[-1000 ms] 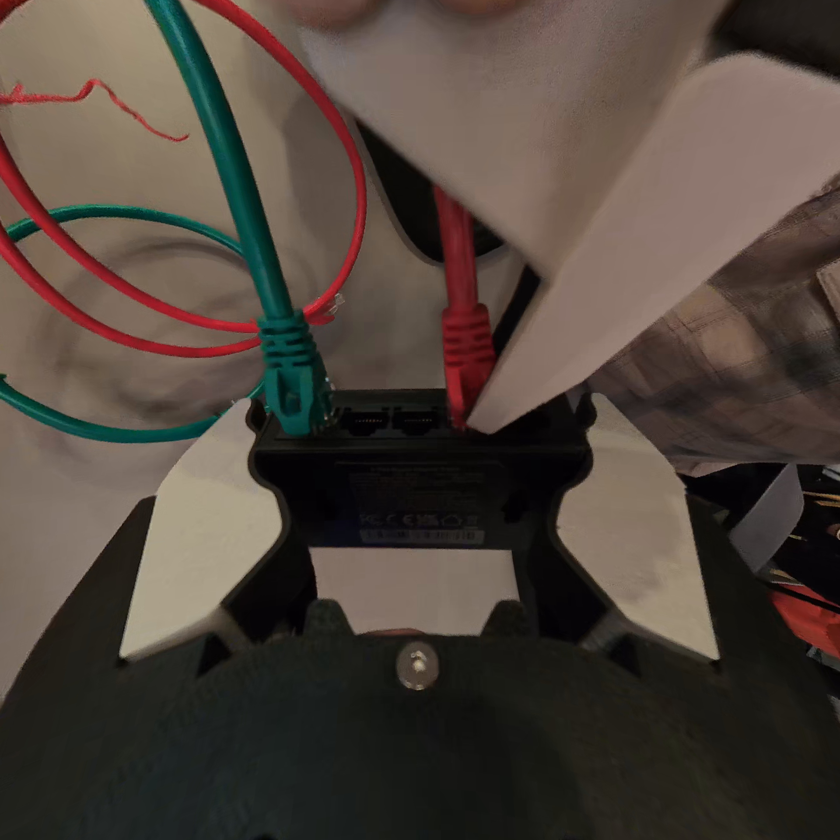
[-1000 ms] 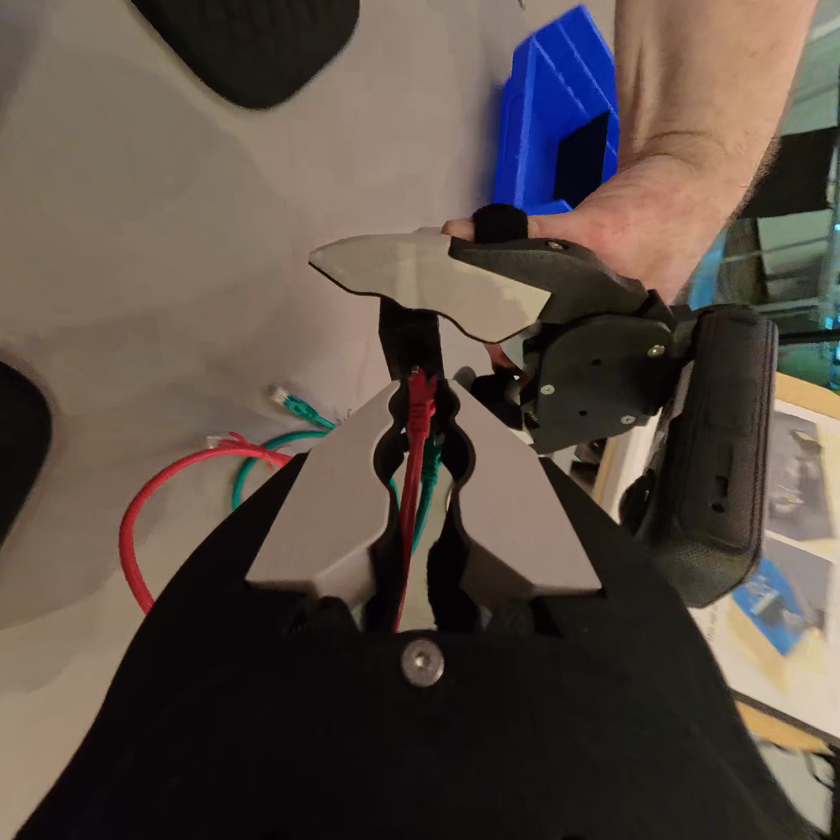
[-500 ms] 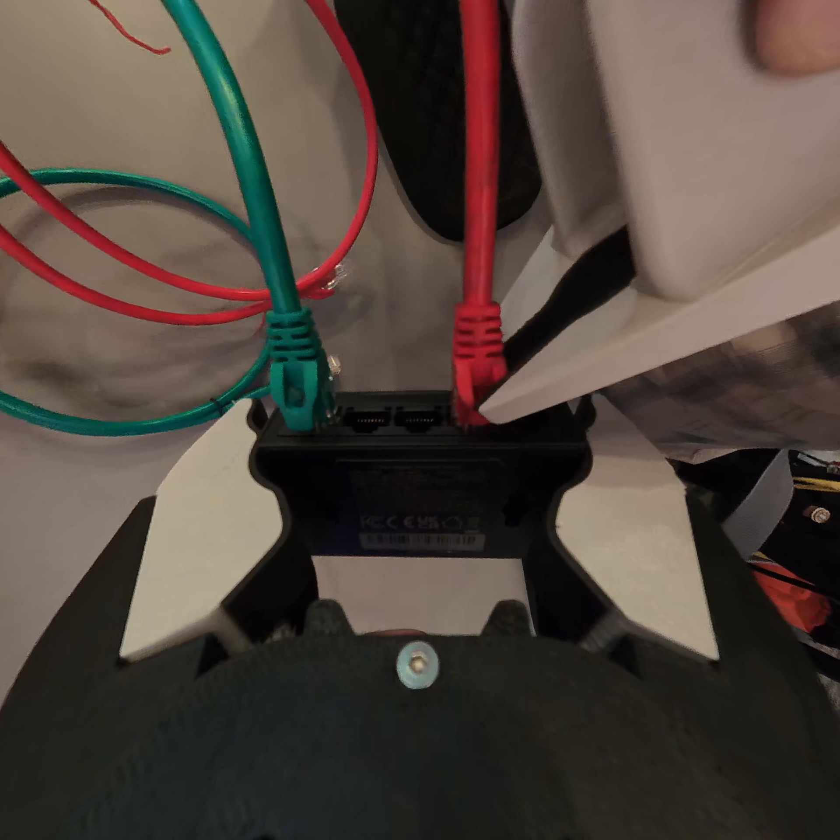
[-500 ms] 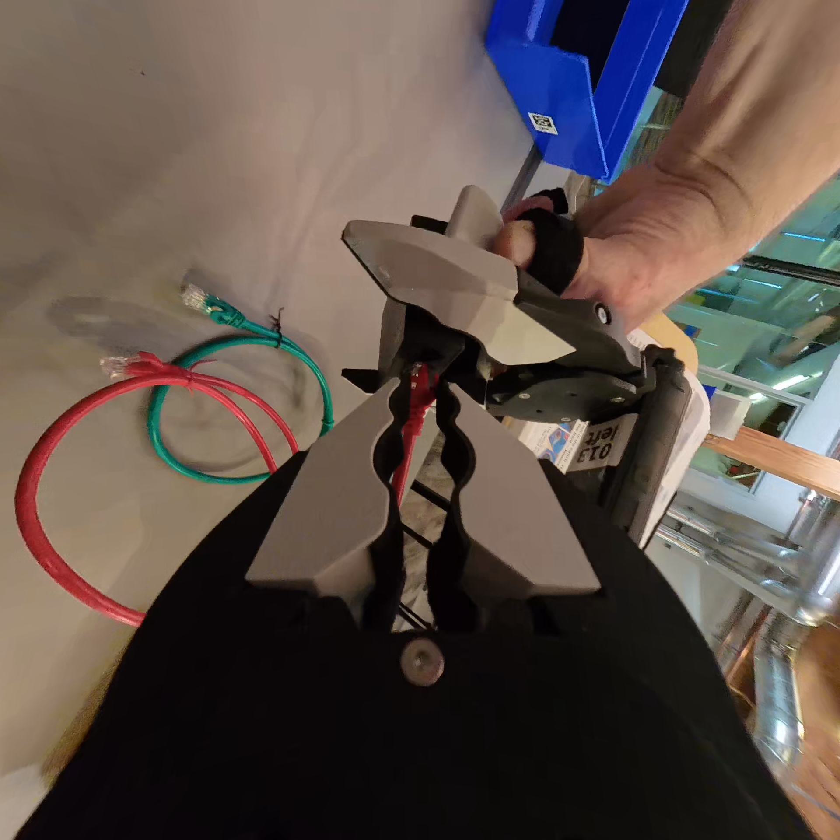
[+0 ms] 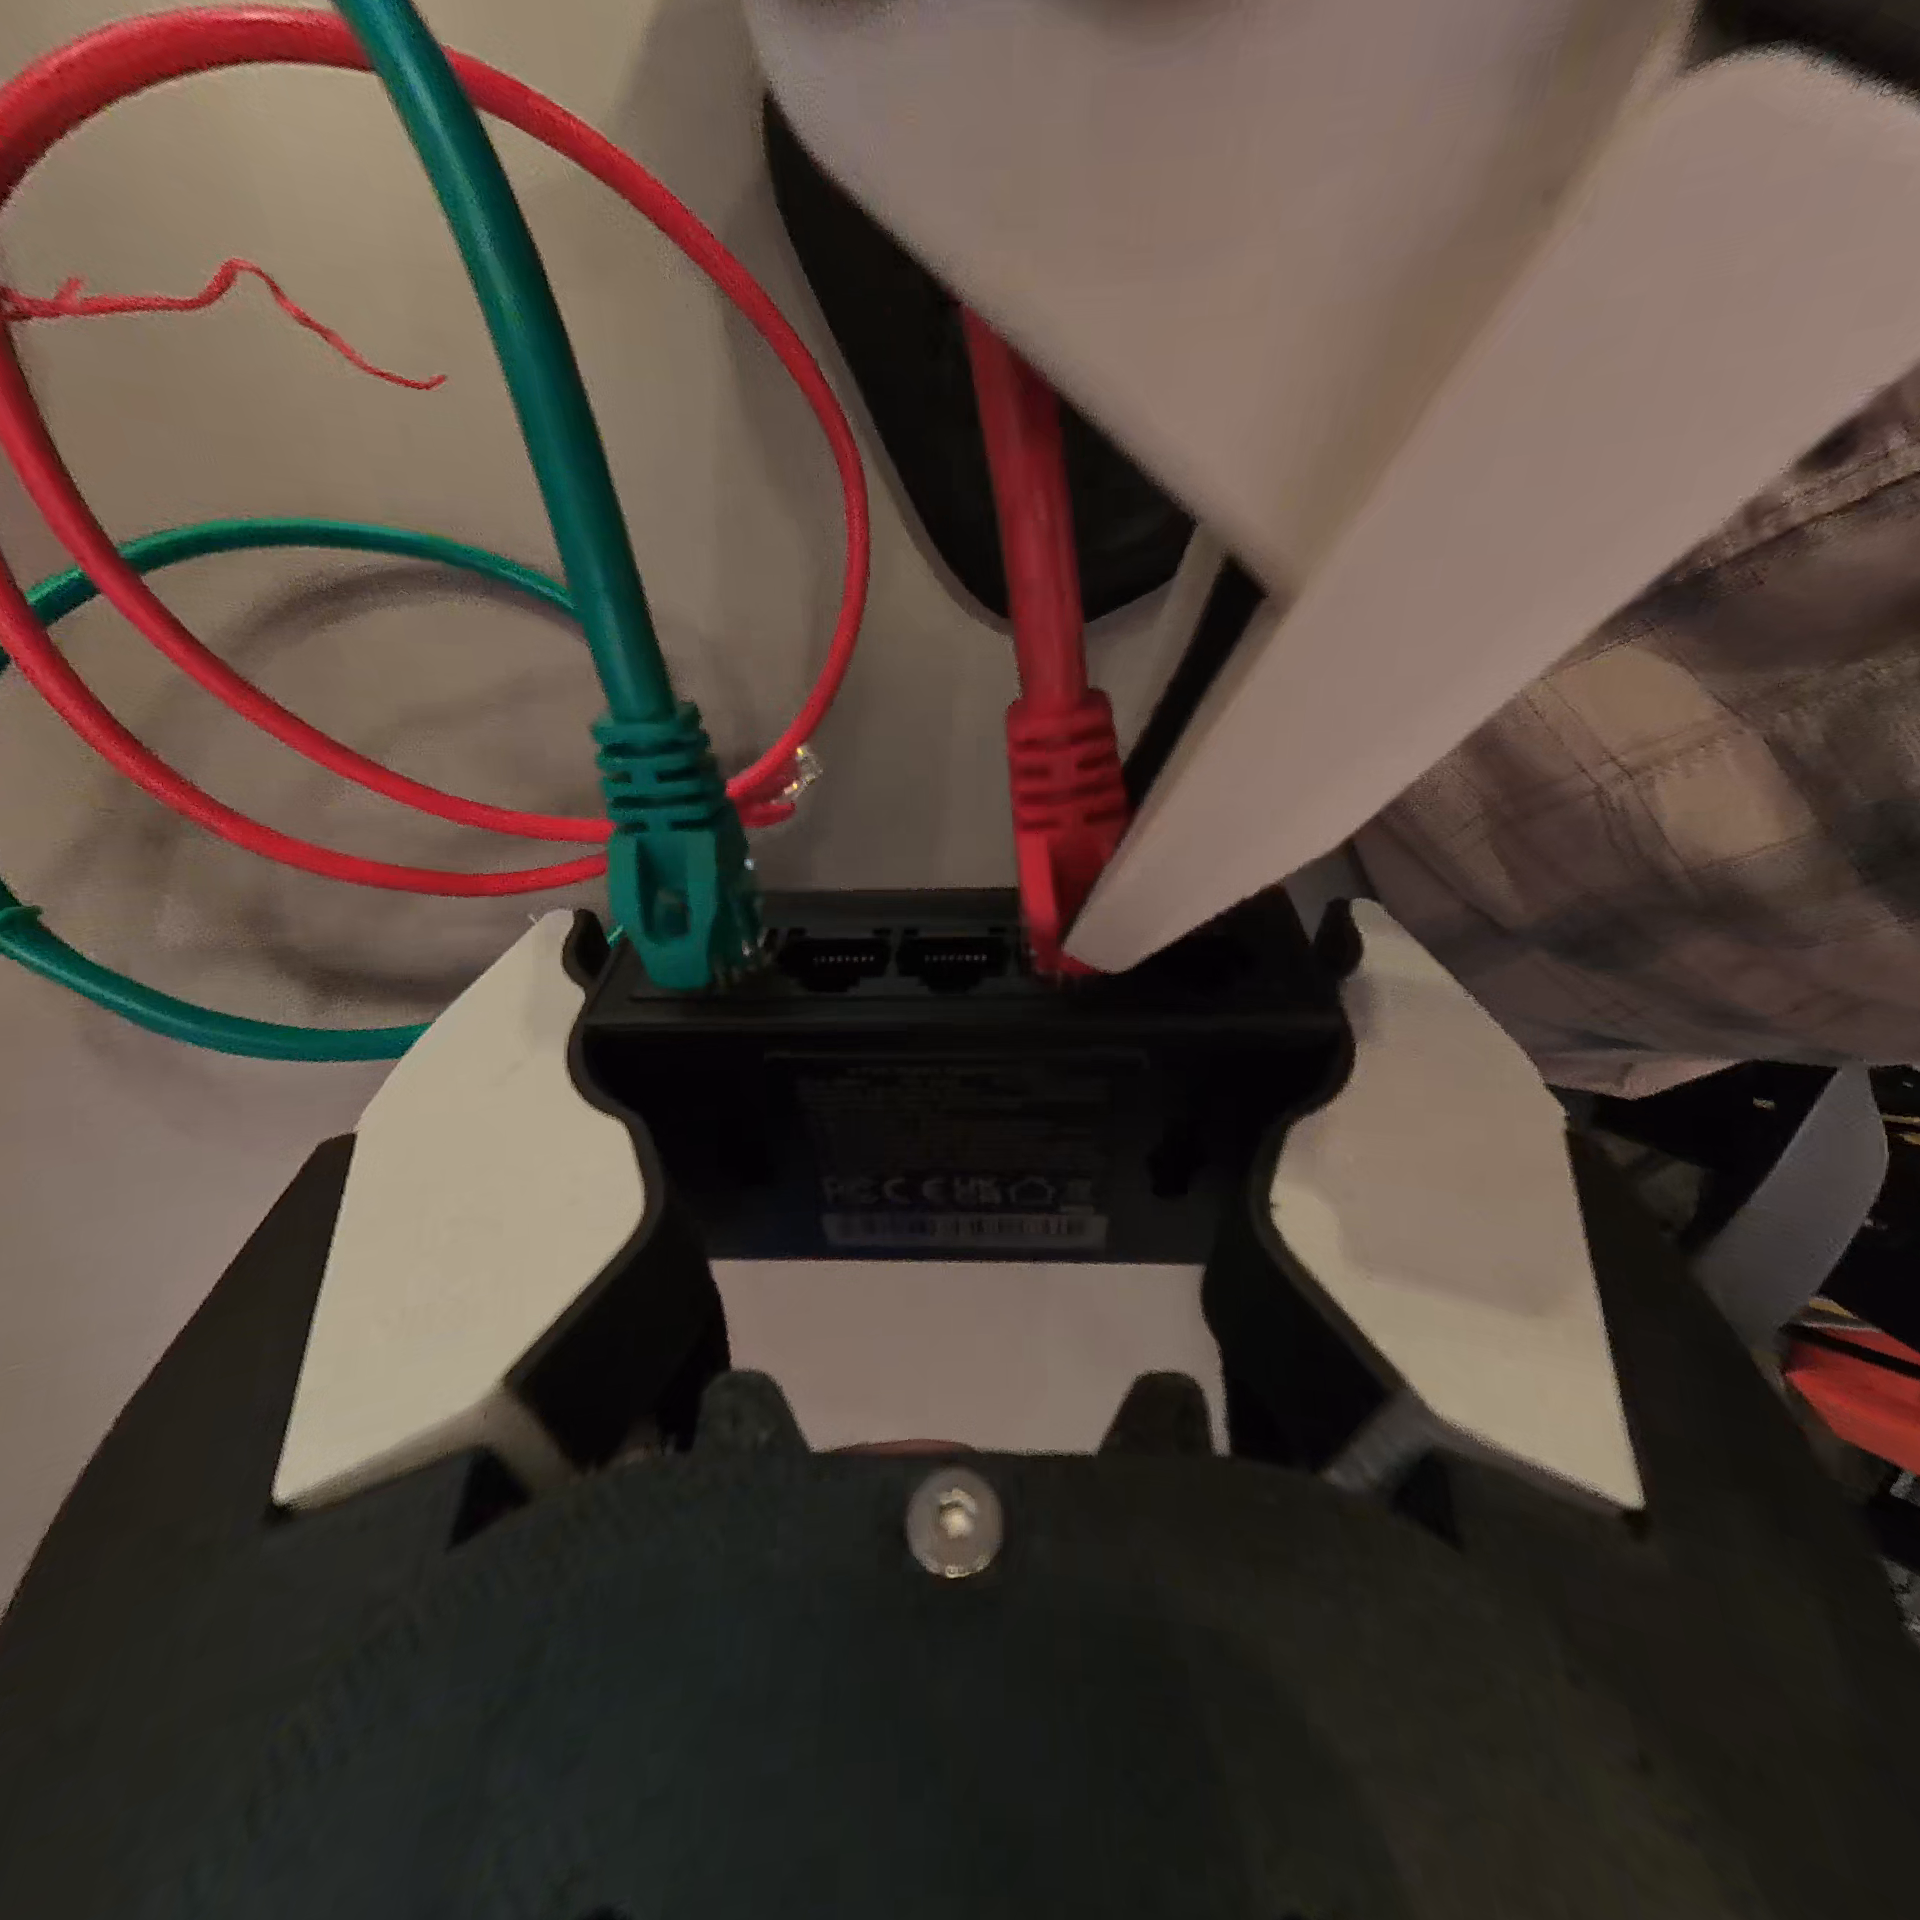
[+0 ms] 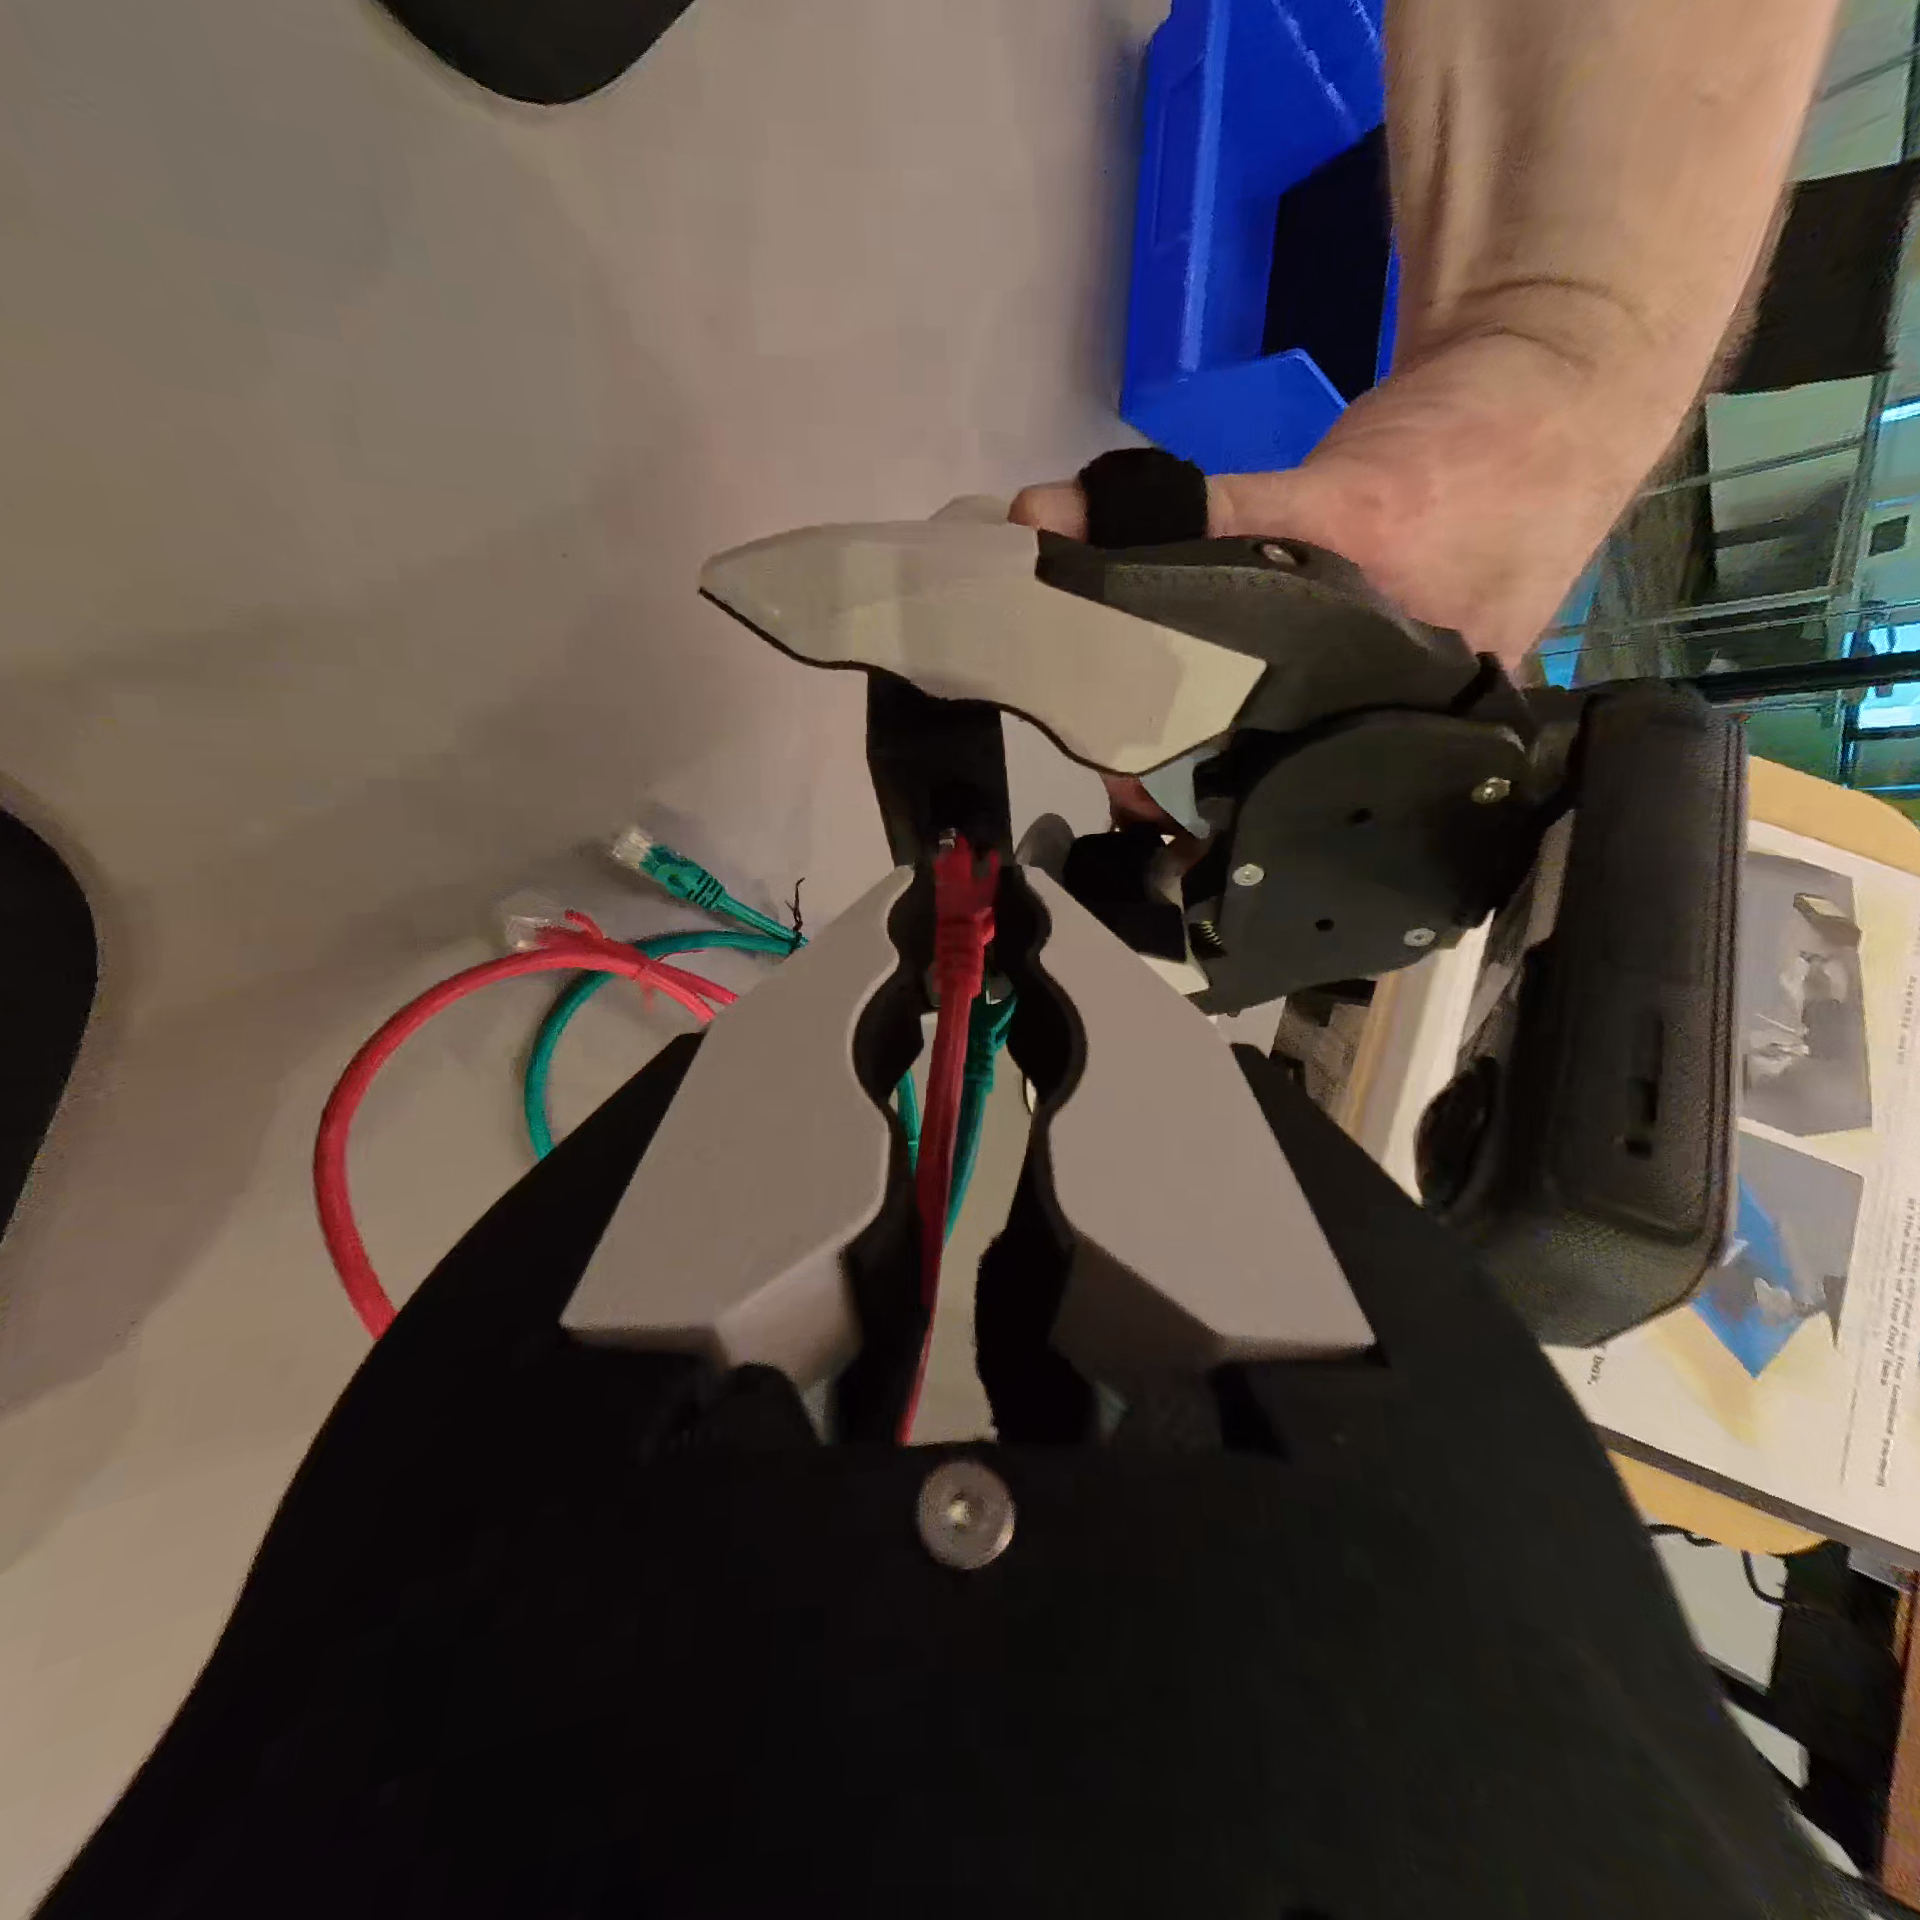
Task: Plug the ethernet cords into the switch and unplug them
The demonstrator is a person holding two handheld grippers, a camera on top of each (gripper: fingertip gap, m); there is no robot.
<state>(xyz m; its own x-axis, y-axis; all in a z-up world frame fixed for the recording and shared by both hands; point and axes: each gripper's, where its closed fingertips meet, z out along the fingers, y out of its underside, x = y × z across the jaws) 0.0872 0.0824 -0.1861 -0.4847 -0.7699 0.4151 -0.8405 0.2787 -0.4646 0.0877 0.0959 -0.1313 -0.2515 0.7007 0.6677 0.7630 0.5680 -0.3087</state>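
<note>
- The black switch (image 5: 961,1091) sits at the centre of the left wrist view, clamped between the white fingers of the left gripper (image 5: 961,935), ports facing 12 o'clock.
- The green cord (image 5: 582,499) has its plug seated in the port at the 9 o'clock end of the row; the two ports next to it hold nothing.
- The red cord (image 5: 1044,582) has its plug at the next port toward 3 o'clock, its tip at the port mouth; how deep it sits cannot be told.
- The right gripper (image 6: 961,914) is closed around the red plug, one finger (image 5: 1351,623) coming in from 1 o'clock and touching the boot's side.
- In the right wrist view the red cord runs back between those fingers toward 6 o'clock, with the green one just behind.
- Slack loops of both cords lie on the grey table (image 6: 416,468) toward 9 o'clock, free ends near each other.
- A blue bin (image 6: 1247,260) stands at 12 o'clock, a printed sheet (image 6: 1818,1195) at 3 o'clock.
</note>
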